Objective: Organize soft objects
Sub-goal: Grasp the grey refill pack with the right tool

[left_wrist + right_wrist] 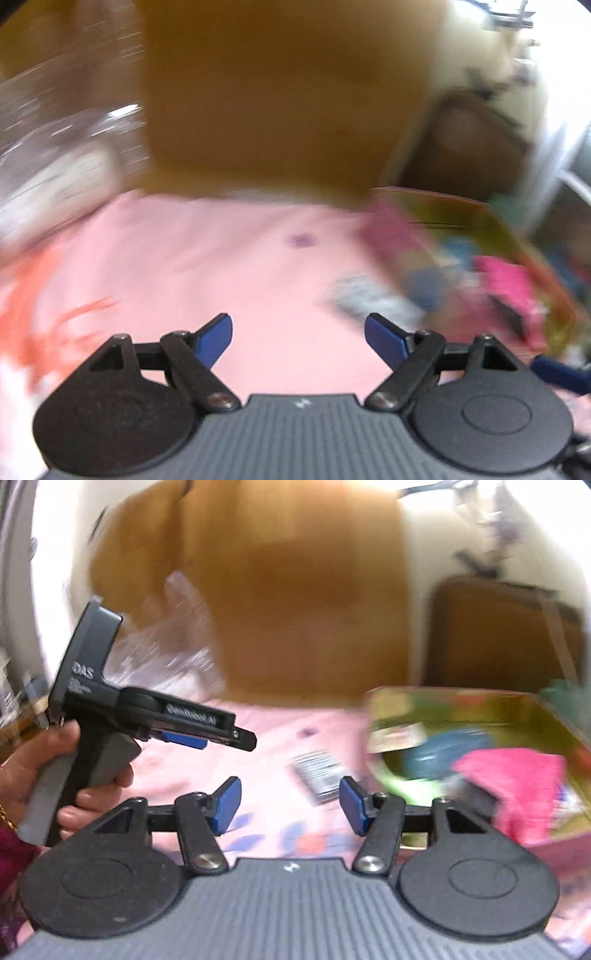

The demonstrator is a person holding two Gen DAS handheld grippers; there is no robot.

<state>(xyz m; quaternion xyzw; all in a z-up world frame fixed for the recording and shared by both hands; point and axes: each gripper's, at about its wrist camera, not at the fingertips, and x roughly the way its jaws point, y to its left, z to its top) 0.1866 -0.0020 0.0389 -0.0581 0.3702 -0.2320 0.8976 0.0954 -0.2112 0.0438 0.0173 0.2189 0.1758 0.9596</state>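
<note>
Both views are motion-blurred. My left gripper (298, 339) is open and empty above a pink bedsheet (221, 258). My right gripper (290, 804) is open and empty above the same pink sheet (266, 738). The left gripper (207, 734) also shows in the right wrist view, held in a hand at the left. A colourful open box (480, 709) at the right holds soft items: a pink cloth (517, 779), a blue one (443, 749) and a green one (406, 779). The box also shows in the left wrist view (461, 210). A small grey-striped packet (319, 771) lies on the sheet beside the box.
A large brown cardboard box (295, 609) stands at the back of the sheet. Clear crinkled plastic (166, 653) lies to its left. A dark brown case (498, 635) leans against the cream wall at the back right.
</note>
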